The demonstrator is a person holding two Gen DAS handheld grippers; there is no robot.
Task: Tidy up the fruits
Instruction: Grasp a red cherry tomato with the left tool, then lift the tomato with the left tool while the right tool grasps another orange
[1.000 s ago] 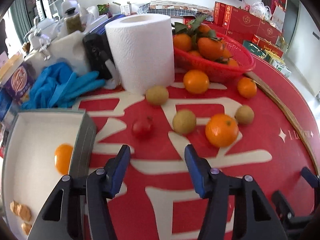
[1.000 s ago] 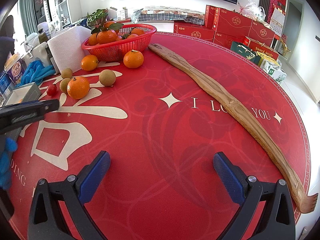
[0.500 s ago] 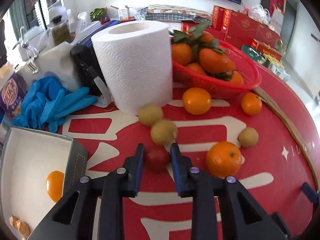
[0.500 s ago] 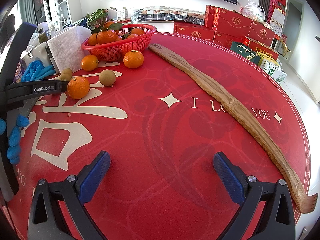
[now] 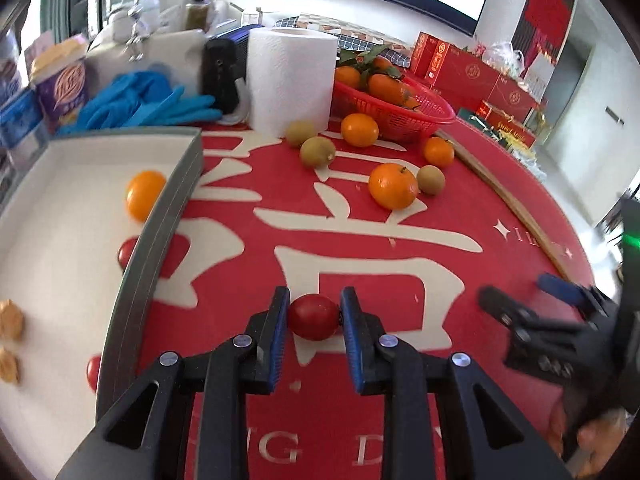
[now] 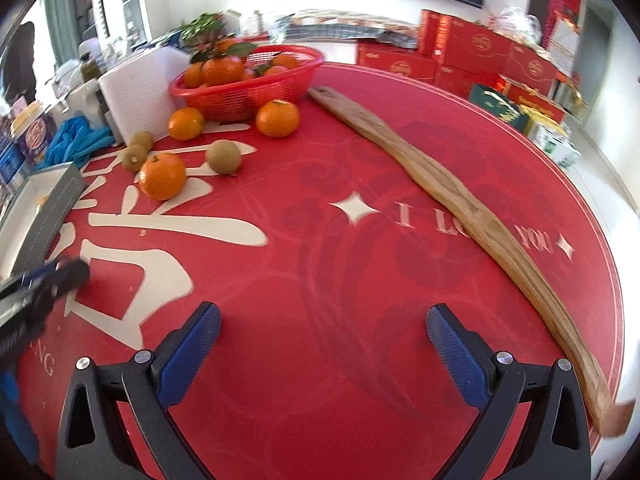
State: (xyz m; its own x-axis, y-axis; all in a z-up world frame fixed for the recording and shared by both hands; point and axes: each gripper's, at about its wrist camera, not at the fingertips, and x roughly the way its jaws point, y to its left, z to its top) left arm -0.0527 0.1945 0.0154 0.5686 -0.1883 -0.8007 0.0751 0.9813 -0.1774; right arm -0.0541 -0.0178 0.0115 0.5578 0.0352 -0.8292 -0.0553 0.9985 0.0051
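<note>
Left gripper [image 5: 313, 317] is clamped on a tomato [image 5: 313, 317] over the table's near edge. Right gripper [image 6: 323, 344] gapes wide, empty. Box [image 5: 160, 232] at left edge holds one orange [image 5: 145, 194]; oranges and kiwis at the far side await sorting.

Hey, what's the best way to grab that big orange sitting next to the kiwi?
Grip the big orange across its widest middle, coming from its open near side with the free right hand-held gripper. A kiwi touches its far right, and its round shape rolls easily.
</note>
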